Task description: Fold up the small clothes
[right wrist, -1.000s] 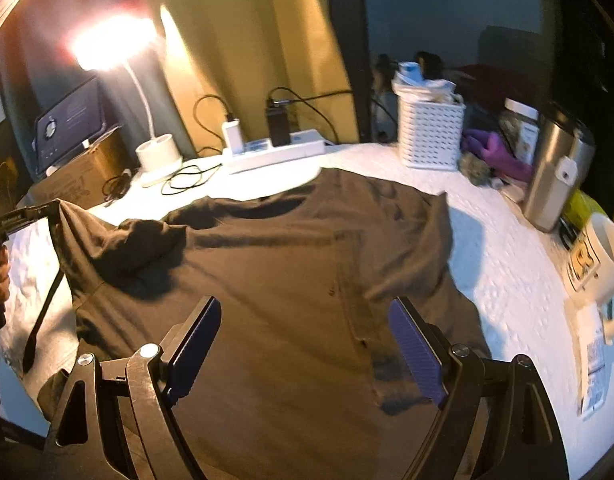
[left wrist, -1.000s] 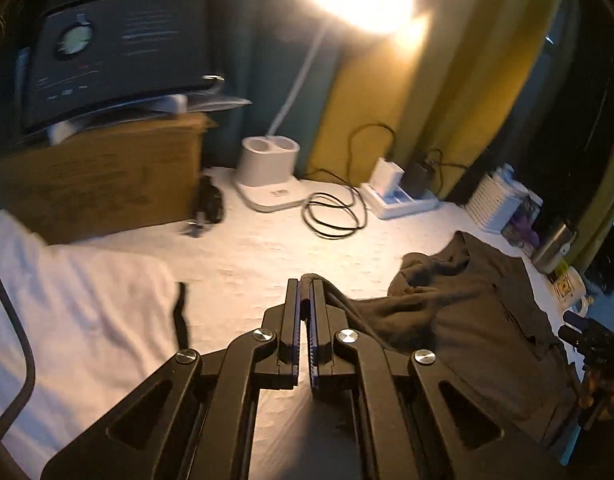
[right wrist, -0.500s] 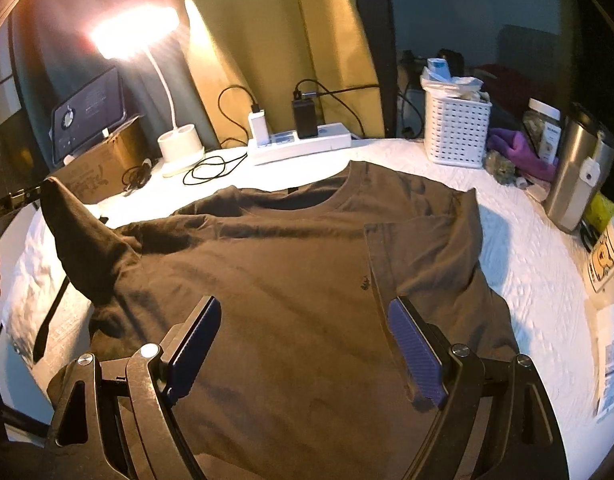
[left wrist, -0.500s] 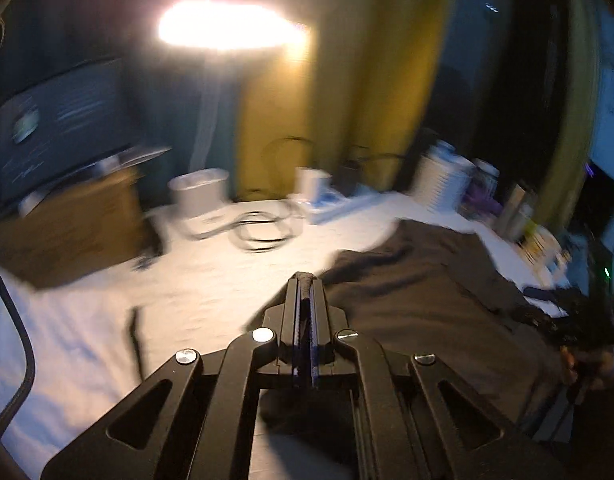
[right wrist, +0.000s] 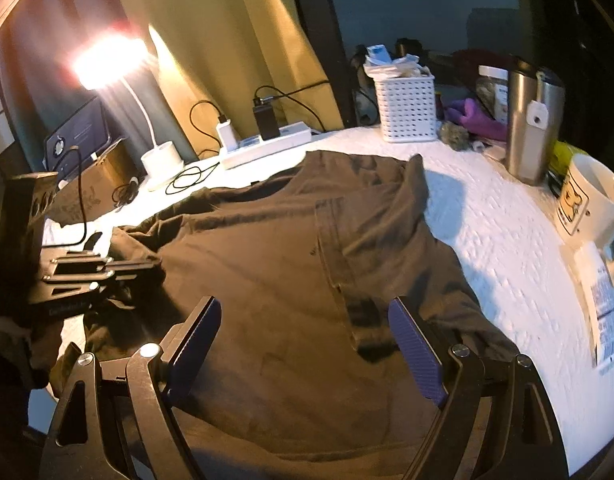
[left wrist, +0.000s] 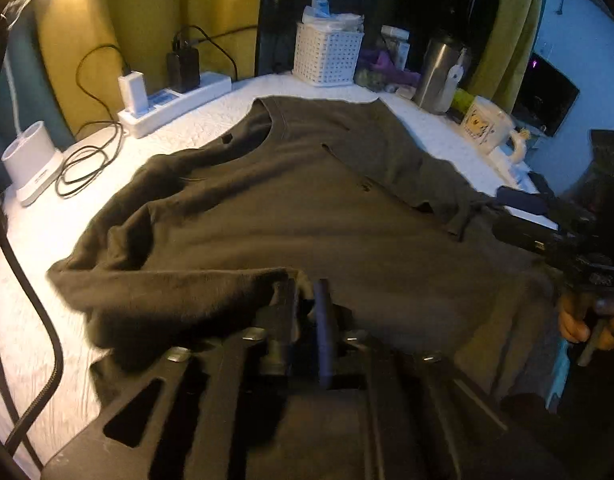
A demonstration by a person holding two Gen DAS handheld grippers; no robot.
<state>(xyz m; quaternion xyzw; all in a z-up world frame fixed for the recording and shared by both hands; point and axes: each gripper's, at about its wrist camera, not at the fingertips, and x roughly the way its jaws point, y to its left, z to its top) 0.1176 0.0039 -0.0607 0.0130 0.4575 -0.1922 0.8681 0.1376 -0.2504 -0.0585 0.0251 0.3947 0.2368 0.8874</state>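
while left fingers (left wrist: 303,300) just parted around the t-shirt (left wrist: 307,208) sleeve, right fingers (right wrist: 211,320) gape.

No lettering can be read in either view. Printed lines on the dark flat box (right wrist: 77,136) beyond the left tongs (right wrist: 119,270) are too blurred to read. The white ceramic mug (right wrist: 591,204) to the right of the right tongs (right wrist: 307,344) bears a yellow cartoon picture; the white paper label (right wrist: 607,320) beside it carries unreadable print.

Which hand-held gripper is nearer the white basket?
Right. The right hand-held gripper hovers over the shirt on the basket's side; the left hand-held gripper is at the shirt's opposite edge.
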